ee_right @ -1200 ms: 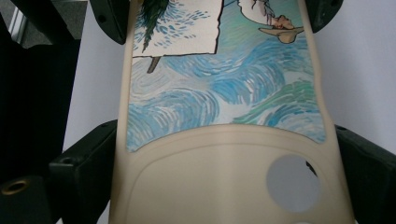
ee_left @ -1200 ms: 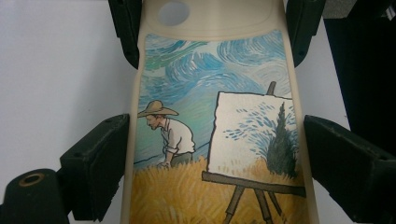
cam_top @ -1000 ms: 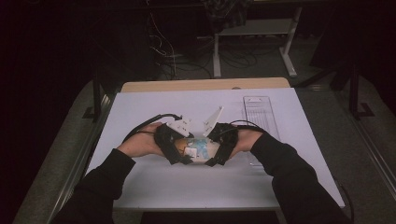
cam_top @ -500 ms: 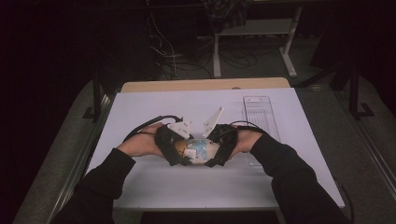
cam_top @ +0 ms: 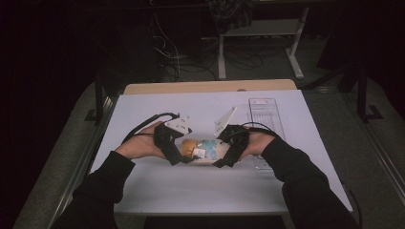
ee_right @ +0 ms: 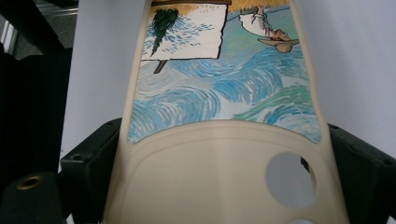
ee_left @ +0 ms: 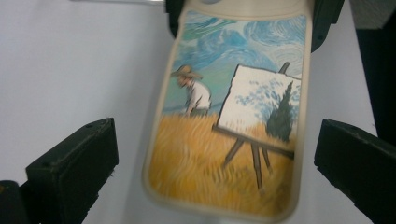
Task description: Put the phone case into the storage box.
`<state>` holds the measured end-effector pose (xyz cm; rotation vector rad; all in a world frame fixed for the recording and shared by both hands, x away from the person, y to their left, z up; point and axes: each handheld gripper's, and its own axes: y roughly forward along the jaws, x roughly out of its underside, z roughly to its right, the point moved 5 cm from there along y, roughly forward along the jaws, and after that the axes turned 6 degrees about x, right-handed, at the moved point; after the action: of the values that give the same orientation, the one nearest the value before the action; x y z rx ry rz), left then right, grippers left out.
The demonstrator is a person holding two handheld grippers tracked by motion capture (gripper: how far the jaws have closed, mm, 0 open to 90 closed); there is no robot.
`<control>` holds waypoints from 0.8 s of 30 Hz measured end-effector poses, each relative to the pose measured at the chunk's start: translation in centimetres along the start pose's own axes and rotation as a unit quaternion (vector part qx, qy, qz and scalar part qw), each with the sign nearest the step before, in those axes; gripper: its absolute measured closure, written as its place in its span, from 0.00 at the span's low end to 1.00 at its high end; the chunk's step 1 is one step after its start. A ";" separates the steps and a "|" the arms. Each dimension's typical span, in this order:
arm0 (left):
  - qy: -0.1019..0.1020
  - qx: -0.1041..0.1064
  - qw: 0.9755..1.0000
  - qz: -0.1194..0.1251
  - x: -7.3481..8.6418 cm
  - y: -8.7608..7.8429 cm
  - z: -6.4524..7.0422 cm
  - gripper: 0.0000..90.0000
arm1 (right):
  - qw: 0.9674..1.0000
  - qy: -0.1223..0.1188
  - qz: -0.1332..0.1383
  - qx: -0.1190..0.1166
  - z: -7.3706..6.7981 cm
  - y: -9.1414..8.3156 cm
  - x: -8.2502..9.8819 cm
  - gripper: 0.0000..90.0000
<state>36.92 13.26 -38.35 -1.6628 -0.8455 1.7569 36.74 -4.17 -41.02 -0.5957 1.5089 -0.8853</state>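
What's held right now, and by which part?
The right gripper clamps the phone case across its camera-hole end. The left gripper, jaws just opened, straddles the other end without touching.

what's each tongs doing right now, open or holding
Left tongs: open, jaws just widened, standing clear of the phone case between them.
Right tongs: shut on the case's camera end.

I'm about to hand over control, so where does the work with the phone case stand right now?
Done: the left gripper has just been opening; its jaws stand clear on either side of the phone case. In hand: the right gripper sits closed on the case's camera end, picture side up, above the white table. Left, probably: the right gripper has yet to let go, and the clear tray beside it stays untouched.
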 end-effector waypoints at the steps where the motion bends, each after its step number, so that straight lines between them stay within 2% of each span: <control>1: -0.006 -0.008 1.000 0.004 0.1 -0.2 0.0 0.00 | 1.000 0.005 0.003 0.003 0.1 -0.2 0.1 0.10; 8: -0.031 -0.044 0.998 0.025 1.0 -1.8 -0.3 0.00 | 0.999 0.029 0.012 0.025 0.6 -1.1 1.1 0.10; 12: -0.052 -0.063 0.995 0.051 1.8 -2.3 -0.2 0.00 | 0.998 0.047 0.016 0.039 1.0 -1.1 1.8 0.10; 16: -0.070 -0.077 0.993 0.058 2.8 -2.2 -0.2 0.00 | 0.996 0.066 0.022 0.052 1.5 -1.2 2.2 0.10; 17: -0.080 -0.080 0.991 0.067 2.9 -2.0 -0.1 0.00 | 0.995 0.072 0.024 0.058 1.6 -1.2 2.3 0.10; 18: -0.081 -0.084 0.991 0.065 3.2 -2.0 -0.2 0.00 | 0.995 0.079 0.024 0.061 1.7 -1.2 2.5 0.10; 21: -0.096 -0.096 0.988 0.076 3.7 -1.7 -0.2 0.00 | 0.992 0.099 0.030 0.069 2.0 -1.1 2.8 0.10; 24: -0.110 -0.099 0.985 0.086 4.1 -1.4 0.0 0.00 | 0.990 0.115 0.029 0.072 2.0 -0.9 3.1 0.10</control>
<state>36.65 17.32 -39.93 -1.7323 -1.0309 2.0620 38.18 -7.53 -42.12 -0.3511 1.6441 -1.0348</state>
